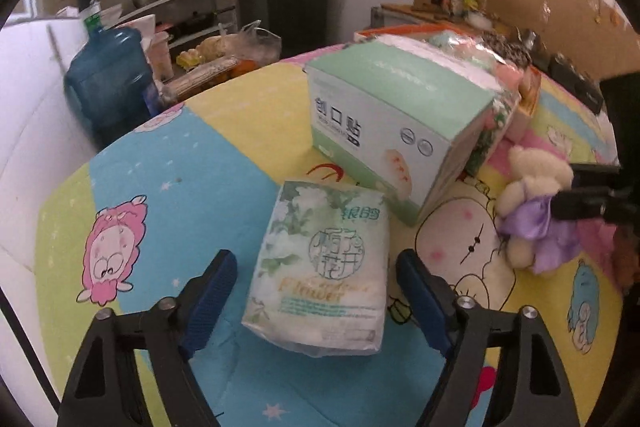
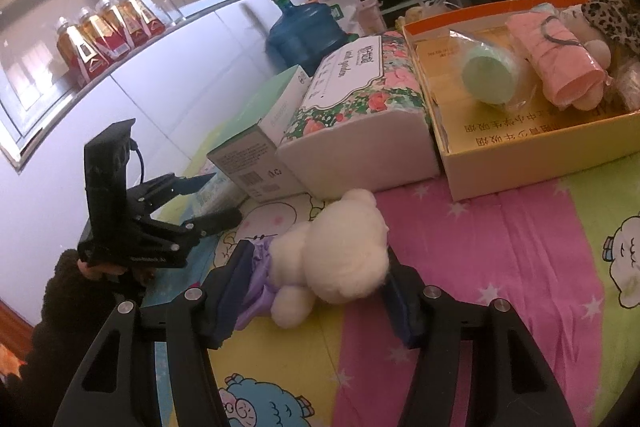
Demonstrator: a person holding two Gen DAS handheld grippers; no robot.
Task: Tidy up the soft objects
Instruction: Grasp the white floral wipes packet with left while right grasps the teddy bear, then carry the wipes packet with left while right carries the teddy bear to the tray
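Two claws on the table | my left claw (image 1: 316, 291) open astride the tissue pack (image 1: 320, 275), pads not touching | my right claw (image 2: 316, 291) around the toy bear (image 2: 340, 251), pads at its sides, grip uncertain

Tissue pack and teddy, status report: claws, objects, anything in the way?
Left claw straddles the tissue pack, pads not pressing. Right claw shut on the teddy bear. Orange box behind; floral tissue box beside it, not blocking.
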